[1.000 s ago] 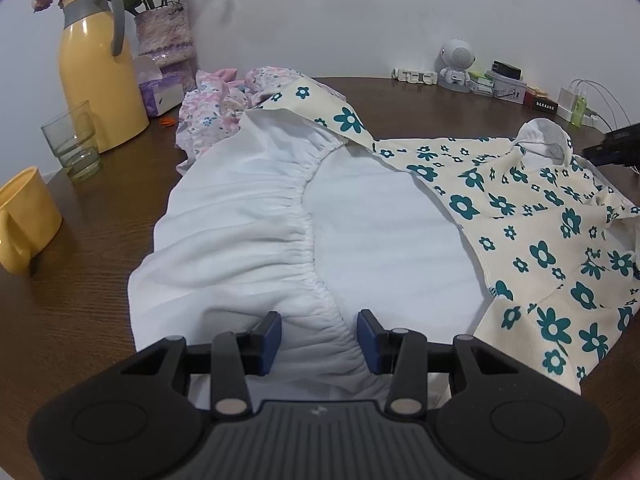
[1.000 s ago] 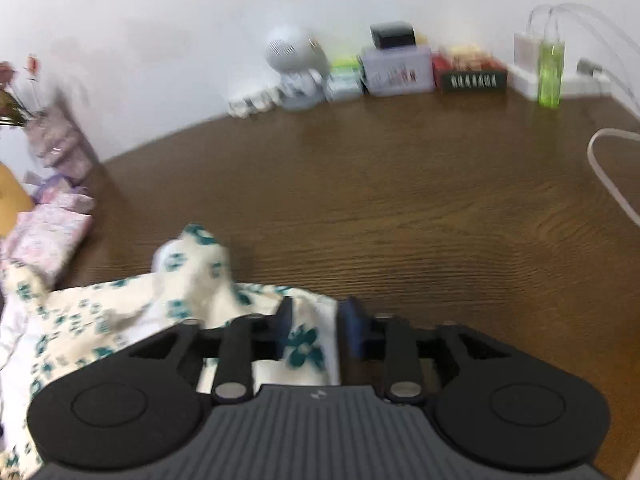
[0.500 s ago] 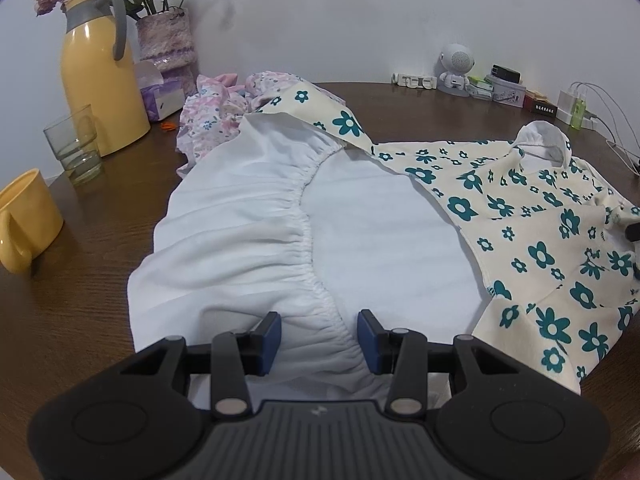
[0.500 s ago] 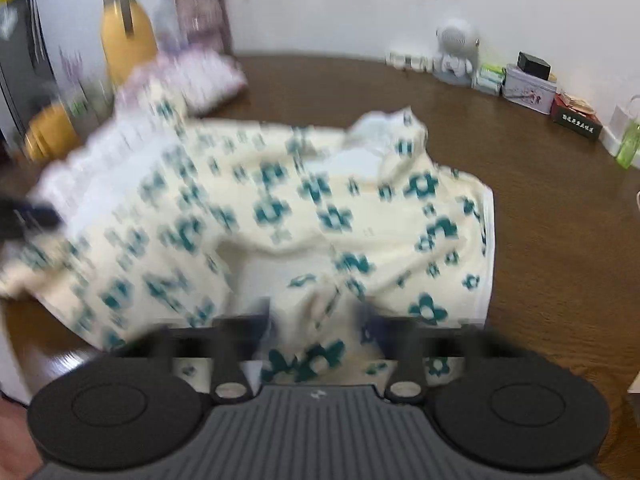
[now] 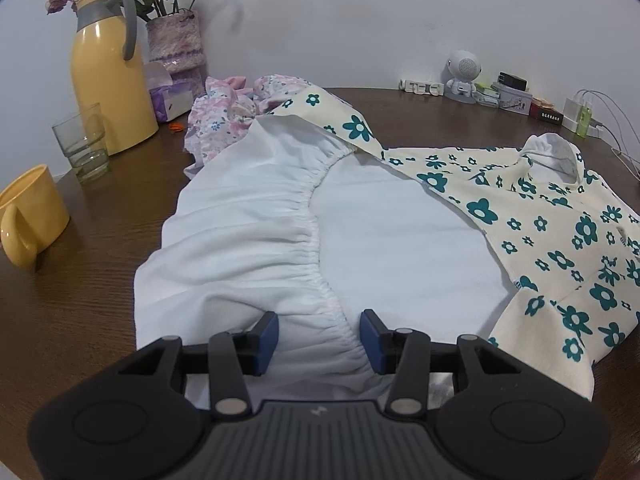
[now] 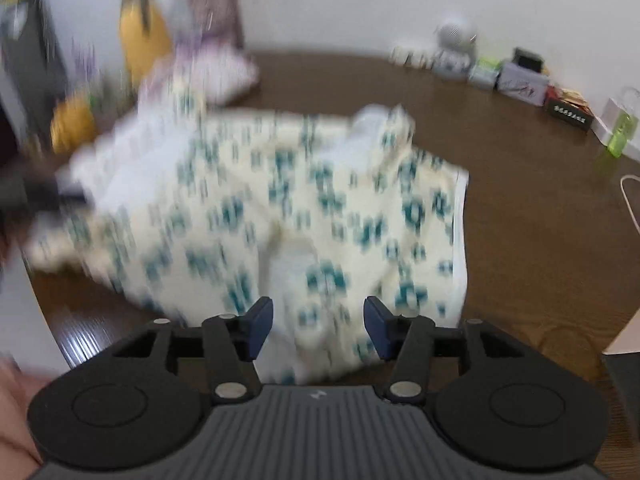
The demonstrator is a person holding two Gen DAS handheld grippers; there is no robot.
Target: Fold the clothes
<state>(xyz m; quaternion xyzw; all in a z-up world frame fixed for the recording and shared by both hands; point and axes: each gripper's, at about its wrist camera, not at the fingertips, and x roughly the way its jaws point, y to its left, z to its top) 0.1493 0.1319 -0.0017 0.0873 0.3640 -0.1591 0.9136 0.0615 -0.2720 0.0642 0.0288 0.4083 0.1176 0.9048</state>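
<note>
Dress: I see the dress [image 5: 540, 220] spread flat on the table [image 5: 72, 312], white lining up on my left half, floral print on my right.
Long axis: it runs across me, gathered white hem end at my left, collar [image 5: 554, 156] at my far right.
Left gripper: my left gripper [image 5: 319, 336] sits low over the near edge, its jaws apart on either side of the gathered seam [image 5: 316, 248]; the cloth lies between them, and I cannot see the pads pressing it.
Right gripper: my right gripper [image 6: 319, 326] hangs above the floral end, its jaws having just been opening; they stand apart with print cloth below, nothing pinched. This view is blurred.
Nearer hand: the left is nearer the white hem, the right nearer the collar and sleeve [image 6: 432, 240].
Key relation: the seam runs away from my left jaws, nearly in line with them, so I judge a straight pinch there would catch the near edge.
Risk: a mug [image 5: 28, 216] and a glass [image 5: 82, 144] stand just beyond the left hem.
</note>
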